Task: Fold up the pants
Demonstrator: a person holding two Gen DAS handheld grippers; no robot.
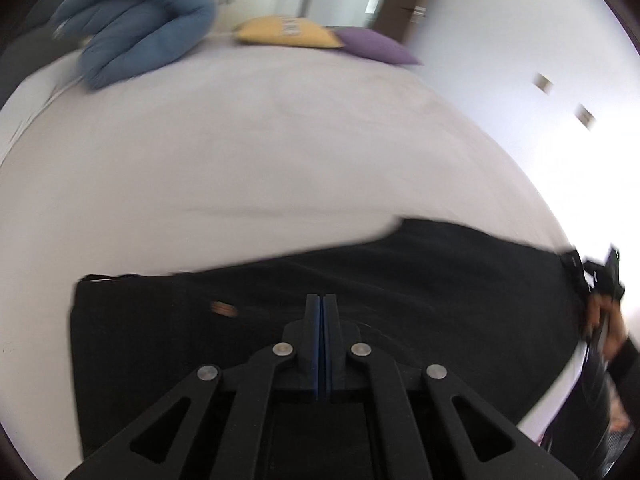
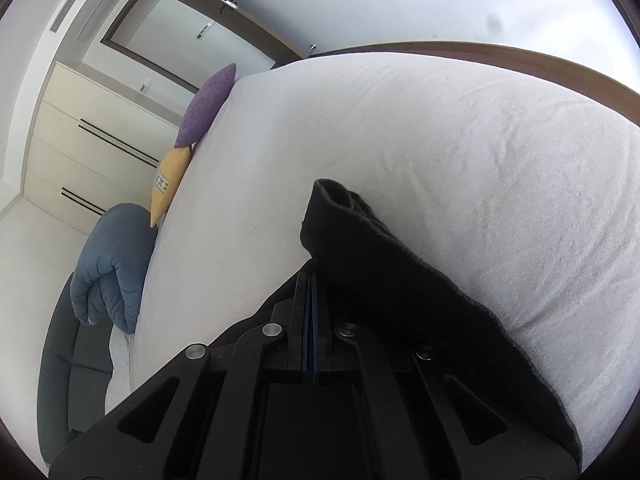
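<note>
Black pants [image 1: 400, 280] lie stretched across the near part of a white bed [image 1: 240, 140], waist end at the left. My left gripper [image 1: 322, 300] hovers over their middle with its blue pads together; I see no cloth between them. At the far right a hand [image 1: 604, 320] holds my right gripper [image 1: 600, 276] at the pants' other end. In the right wrist view my right gripper [image 2: 311, 278] is shut on the pants [image 2: 400, 280]. The cloth rises past its fingertips and drapes down to the right over the bed [image 2: 480, 140].
A rolled blue duvet [image 1: 136, 28], a yellow cushion [image 1: 284, 32] and a purple cushion [image 1: 376, 46] lie along the bed's far edge. A cream wardrobe [image 2: 92, 140] and a dark seat [image 2: 68, 360] stand beyond the bed. White sheet spreads past the pants.
</note>
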